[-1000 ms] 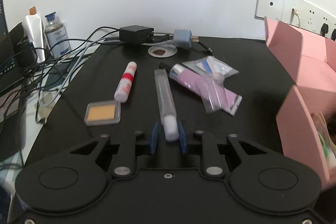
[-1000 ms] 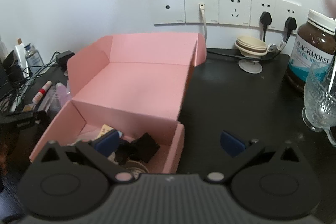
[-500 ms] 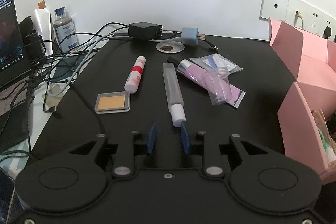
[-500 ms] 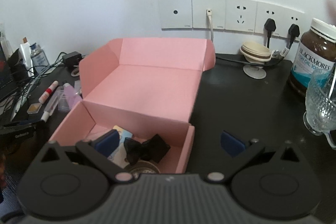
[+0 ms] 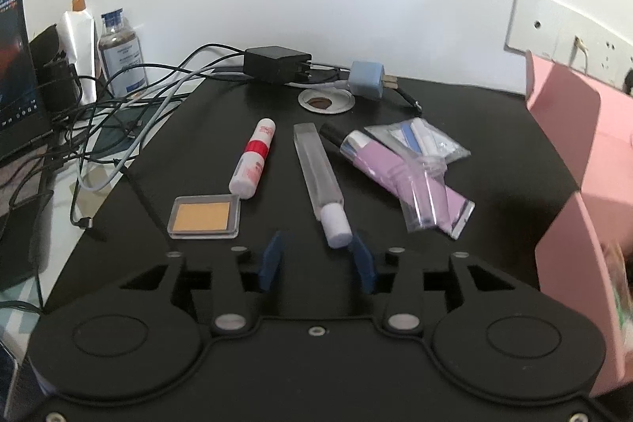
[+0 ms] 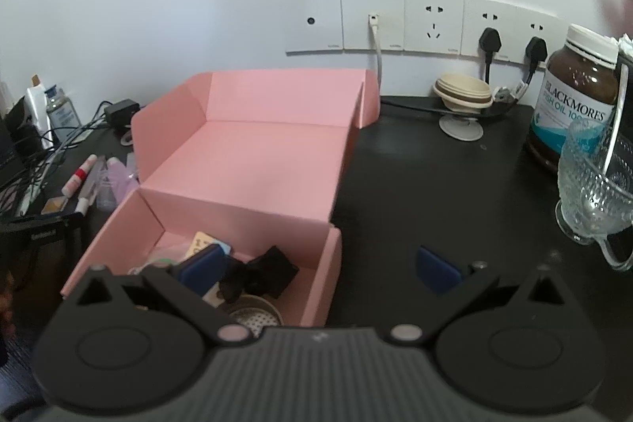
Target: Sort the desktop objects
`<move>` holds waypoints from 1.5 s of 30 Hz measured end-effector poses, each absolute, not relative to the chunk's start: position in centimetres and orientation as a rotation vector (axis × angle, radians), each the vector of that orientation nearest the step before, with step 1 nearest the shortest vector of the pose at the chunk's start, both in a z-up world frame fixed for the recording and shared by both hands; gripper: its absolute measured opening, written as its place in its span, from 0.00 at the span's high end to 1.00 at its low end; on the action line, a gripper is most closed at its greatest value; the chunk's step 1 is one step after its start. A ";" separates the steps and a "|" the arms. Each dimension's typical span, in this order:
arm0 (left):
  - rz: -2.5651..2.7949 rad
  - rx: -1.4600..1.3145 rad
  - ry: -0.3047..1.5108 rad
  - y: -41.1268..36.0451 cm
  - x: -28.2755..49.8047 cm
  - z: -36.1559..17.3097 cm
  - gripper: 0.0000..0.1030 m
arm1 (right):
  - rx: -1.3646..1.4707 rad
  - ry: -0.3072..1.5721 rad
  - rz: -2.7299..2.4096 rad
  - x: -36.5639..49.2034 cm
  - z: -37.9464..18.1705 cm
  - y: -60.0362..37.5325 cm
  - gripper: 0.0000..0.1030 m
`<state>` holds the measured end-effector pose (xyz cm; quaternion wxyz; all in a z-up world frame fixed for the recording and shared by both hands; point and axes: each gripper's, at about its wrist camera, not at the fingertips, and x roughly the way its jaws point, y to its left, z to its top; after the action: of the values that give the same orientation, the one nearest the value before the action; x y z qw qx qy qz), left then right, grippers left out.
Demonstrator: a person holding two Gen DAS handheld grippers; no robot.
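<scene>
In the left wrist view my left gripper (image 5: 316,258) is open, its blue pads either side of the white cap of a clear tube (image 5: 321,176) lying on the black desk. Beside it lie a red-and-white stick (image 5: 253,159), an orange compact (image 5: 204,211), a purple tube (image 5: 399,173) and a clear sachet pack (image 5: 419,141). My right gripper (image 6: 320,265) is open and empty, over the front of the open pink box (image 6: 253,161), which holds a black bow (image 6: 261,273) and several small items.
Chargers (image 5: 277,64) and tangled cables (image 5: 118,97) lie at the desk's back left, with bottles (image 5: 120,52) and a screen edge. On the right stand a fish oil jar (image 6: 573,97), a glass cup (image 6: 593,184), a small stand (image 6: 463,101) and wall sockets (image 6: 435,22).
My left gripper let go of the clear tube, drew back a little and opened wider. My right gripper shifted slightly over the pink box and stayed open.
</scene>
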<state>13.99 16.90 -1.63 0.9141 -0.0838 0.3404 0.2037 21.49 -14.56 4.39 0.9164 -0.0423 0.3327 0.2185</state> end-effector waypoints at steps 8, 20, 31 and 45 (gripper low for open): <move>0.432 -0.162 0.688 17.1 16.0 -1.7 0.55 | -0.100 0.684 0.456 21.6 4.5 -14.3 0.01; 0.477 -0.183 0.689 18.5 16.7 -1.9 0.66 | -0.123 0.696 0.462 21.6 4.4 -14.1 0.01; 0.443 -0.160 0.690 15.8 10.2 -1.9 0.66 | -0.116 0.685 0.493 21.4 4.9 -12.9 0.01; 0.434 -0.178 0.702 15.1 7.3 -1.6 0.62 | -0.116 0.674 0.527 20.2 5.3 -12.0 0.01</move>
<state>7.34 15.12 -1.57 0.9122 -0.0863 0.3406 0.2107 20.17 -12.03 5.33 0.9082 -0.0565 0.3268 0.2553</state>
